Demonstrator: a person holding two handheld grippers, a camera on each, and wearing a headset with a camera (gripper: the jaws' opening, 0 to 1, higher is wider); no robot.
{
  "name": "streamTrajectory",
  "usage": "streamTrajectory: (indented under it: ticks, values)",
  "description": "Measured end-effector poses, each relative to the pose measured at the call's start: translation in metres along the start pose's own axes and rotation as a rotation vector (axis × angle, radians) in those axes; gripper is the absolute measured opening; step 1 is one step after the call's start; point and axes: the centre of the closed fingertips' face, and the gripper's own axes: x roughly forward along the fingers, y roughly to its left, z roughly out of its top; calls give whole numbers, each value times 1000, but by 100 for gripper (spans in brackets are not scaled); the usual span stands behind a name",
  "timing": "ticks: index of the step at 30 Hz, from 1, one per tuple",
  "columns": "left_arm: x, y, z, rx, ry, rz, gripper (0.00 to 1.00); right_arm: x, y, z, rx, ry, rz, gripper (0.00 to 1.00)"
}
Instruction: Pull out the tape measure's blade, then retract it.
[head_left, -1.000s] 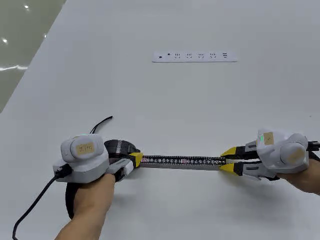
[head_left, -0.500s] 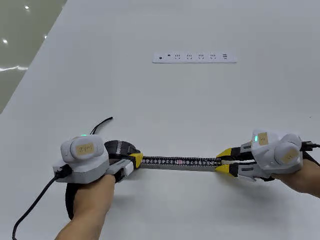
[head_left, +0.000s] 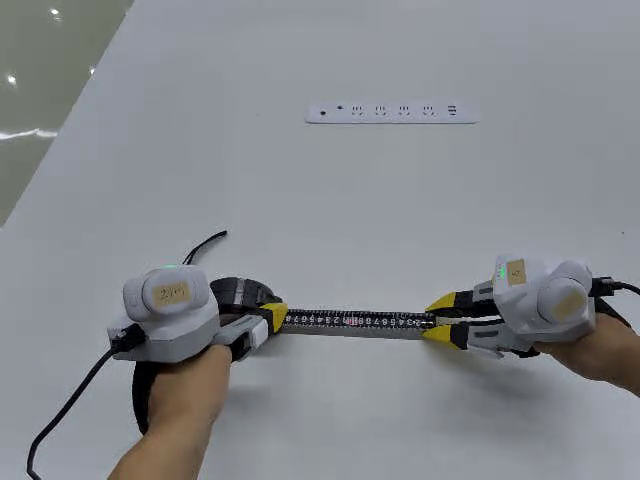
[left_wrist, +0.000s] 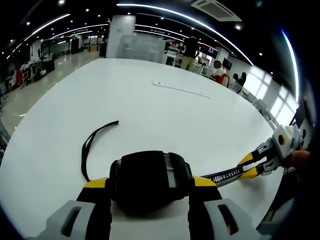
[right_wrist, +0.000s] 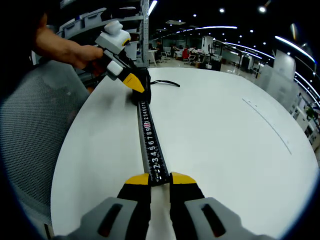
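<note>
- Cable (head_left: 70, 400), thin and black, runs from the back of the left gripper (head_left: 262, 322), a white-bodied tool with yellow-tipped jaws, toward the lower left corner of the head view.
- The left gripper's jaws stand fairly wide and clamp the tape measure's case (left_wrist: 150, 177), a rounded black housing with grey side panels, which rests on the white tabletop (head_left: 350, 220).
- A black wrist strap (left_wrist: 92, 145) loops from the case across the tabletop on the far side.
- The tape measure's blade (head_left: 355, 321), a dark strip with white numerals, is drawn out and spans the gap between the two grippers, lying low along the tabletop.
- The right gripper (head_left: 437, 318), also white with yellow tips, has its jaws set narrow, pinching the blade's free end; in the right gripper view the numerals run away from its tips toward the case.
- A flat white power strip (head_left: 390, 113) lies well apart, at the far side of the tabletop.
</note>
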Motion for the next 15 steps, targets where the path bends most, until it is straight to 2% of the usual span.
streamTrajectory:
  ticks: [15]
  values:
    - [-1, 1, 0, -6, 2, -5, 58, 10, 4, 11, 7, -10, 5, 12]
